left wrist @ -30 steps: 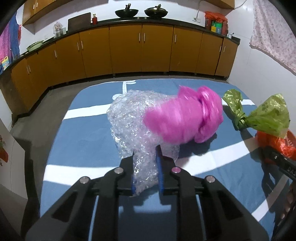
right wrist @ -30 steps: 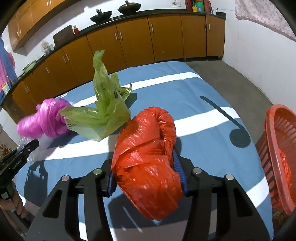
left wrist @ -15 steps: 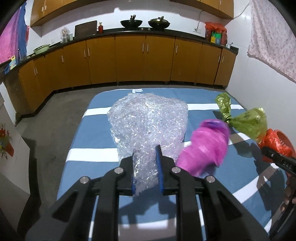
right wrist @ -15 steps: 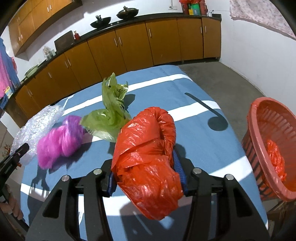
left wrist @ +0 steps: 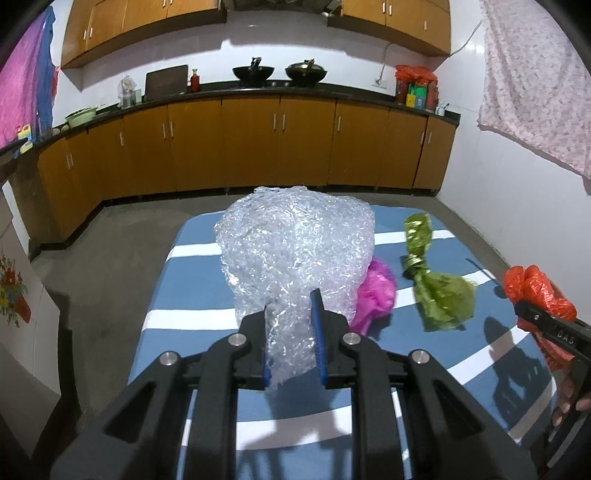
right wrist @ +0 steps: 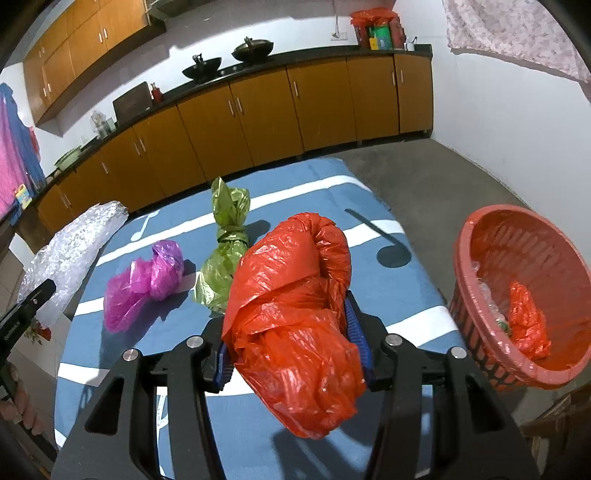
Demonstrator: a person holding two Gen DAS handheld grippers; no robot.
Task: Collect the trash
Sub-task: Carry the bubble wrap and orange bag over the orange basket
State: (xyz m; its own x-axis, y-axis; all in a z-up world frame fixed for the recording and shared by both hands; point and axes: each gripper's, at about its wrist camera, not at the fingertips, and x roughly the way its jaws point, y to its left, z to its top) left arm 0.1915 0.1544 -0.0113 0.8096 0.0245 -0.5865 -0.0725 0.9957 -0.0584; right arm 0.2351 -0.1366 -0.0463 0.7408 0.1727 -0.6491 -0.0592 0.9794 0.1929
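This is a home kitchen. A long run of orange-brown base cabinets (left wrist: 280, 151) under a dark countertop (left wrist: 258, 90) wraps the walls, with matching wall cabinets (left wrist: 147, 26) overhead. Two black woks (left wrist: 280, 72) sit on the counter, beside bottles and jars. Laundry hangs at both sides: a pale floral cloth (left wrist: 532, 81) and a pink sheet (left wrist: 22, 88). The floor is bare concrete (right wrist: 436, 181).

Left hand-held gripper (left wrist: 292, 334) clamped on bubble wrap (left wrist: 295, 254), right hand-held gripper (right wrist: 291, 343) clamped on orange bag (right wrist: 295, 295), both raised
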